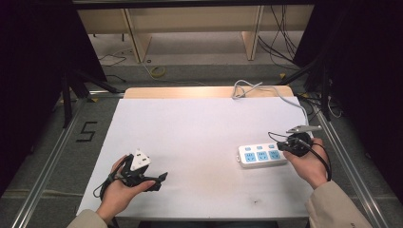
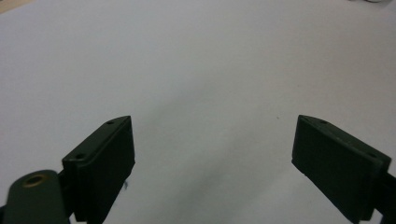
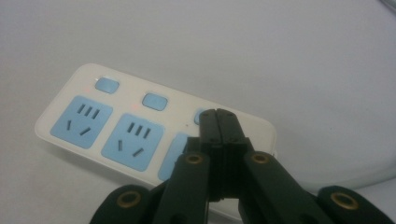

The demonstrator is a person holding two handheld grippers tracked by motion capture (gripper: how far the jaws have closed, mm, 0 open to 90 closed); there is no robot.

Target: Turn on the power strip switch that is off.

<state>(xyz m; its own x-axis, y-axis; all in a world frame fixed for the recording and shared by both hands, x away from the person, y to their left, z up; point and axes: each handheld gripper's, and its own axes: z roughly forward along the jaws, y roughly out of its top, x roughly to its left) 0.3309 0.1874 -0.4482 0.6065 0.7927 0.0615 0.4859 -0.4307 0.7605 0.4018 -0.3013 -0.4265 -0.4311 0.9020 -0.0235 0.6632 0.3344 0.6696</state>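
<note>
Clenched together with nothing between them, the right gripper's jaws sit over the third blue button on the white power strip, which lies at the right middle of the high view. Whether the tips actually touch the button is hard to tell. A good press goes straight down, centred on that switch. At lower left, the left gripper hangs released, gaping over bare white table.

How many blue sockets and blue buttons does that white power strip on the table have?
White power strip, counted in the right gripper view:
Blue sockets: 3, the third partly hidden behind the shut right gripper
Blue buttons: 3, the third mostly hidden too
Total: 6
</note>
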